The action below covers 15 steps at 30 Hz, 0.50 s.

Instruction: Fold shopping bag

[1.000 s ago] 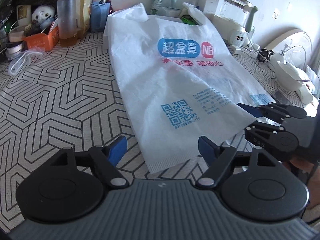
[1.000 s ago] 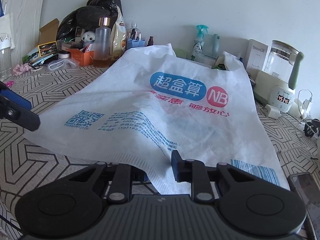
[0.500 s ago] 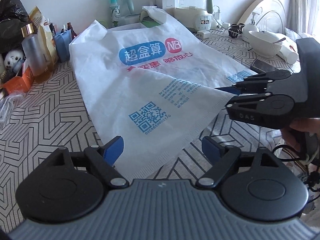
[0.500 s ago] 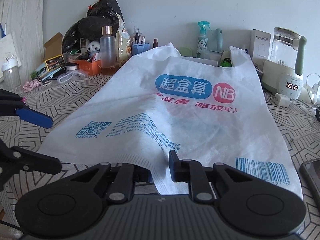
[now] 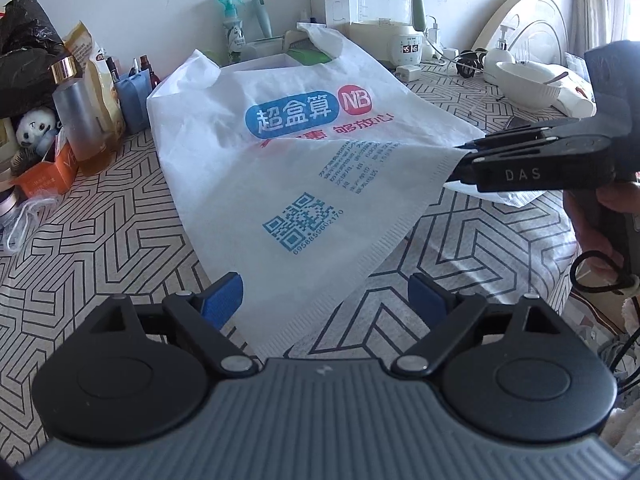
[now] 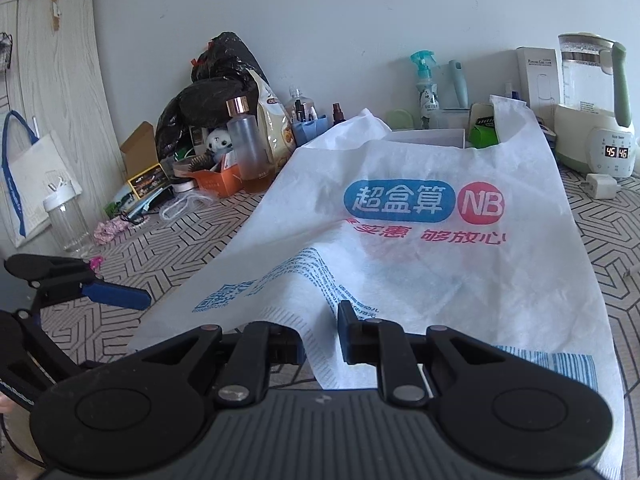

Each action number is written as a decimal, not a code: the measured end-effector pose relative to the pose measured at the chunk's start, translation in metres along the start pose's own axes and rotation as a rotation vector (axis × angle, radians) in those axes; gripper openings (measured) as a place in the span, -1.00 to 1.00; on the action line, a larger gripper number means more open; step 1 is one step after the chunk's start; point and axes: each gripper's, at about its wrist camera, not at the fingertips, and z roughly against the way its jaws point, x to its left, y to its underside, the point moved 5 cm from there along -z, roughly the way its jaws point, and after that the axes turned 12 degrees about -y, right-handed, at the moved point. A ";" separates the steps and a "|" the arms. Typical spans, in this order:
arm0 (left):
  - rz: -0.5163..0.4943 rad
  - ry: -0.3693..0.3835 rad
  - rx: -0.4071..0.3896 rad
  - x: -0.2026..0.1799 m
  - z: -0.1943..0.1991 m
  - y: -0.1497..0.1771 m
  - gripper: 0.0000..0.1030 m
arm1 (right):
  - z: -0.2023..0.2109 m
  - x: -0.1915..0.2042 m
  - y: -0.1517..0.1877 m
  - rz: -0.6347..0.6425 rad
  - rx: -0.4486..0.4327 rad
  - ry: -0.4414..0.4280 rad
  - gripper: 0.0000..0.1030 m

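At the bottom of the left wrist frame the left claw (image 5: 326,300) gapes over the white non-woven shopping bag (image 5: 304,152) on the patterned table (image 5: 100,240), while the right claw (image 5: 460,164), clamped on a bottom corner at right, lifts it mid-fold, likely needing carrying toward the far handles.

The shopping bag (image 5: 304,168) looks like matt, crinkled non-woven cloth. The left tongs (image 5: 328,296) are matt black plastic with blue pads. A patterned cloth covers the worktop (image 5: 100,240).
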 end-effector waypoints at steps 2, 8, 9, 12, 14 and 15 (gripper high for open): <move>0.017 -0.009 -0.001 0.006 -0.002 0.002 0.76 | 0.001 0.000 0.000 -0.015 0.008 -0.013 -0.67; 0.056 -0.051 -0.016 0.019 -0.002 0.005 0.76 | 0.005 0.001 -0.001 -0.065 0.027 -0.069 -0.67; 0.043 -0.049 -0.018 0.020 -0.002 0.005 0.76 | 0.007 0.001 0.000 -0.082 0.026 -0.096 -0.67; 0.013 -0.051 -0.028 0.022 0.004 0.005 0.76 | 0.013 0.003 -0.001 -0.110 0.031 -0.165 -0.67; 0.004 -0.056 -0.077 0.024 0.016 0.005 0.76 | 0.017 0.007 -0.003 -0.104 0.042 -0.196 -0.67; 0.001 -0.058 -0.093 0.024 0.020 0.005 0.76 | 0.019 0.009 -0.003 -0.101 0.047 -0.212 -0.67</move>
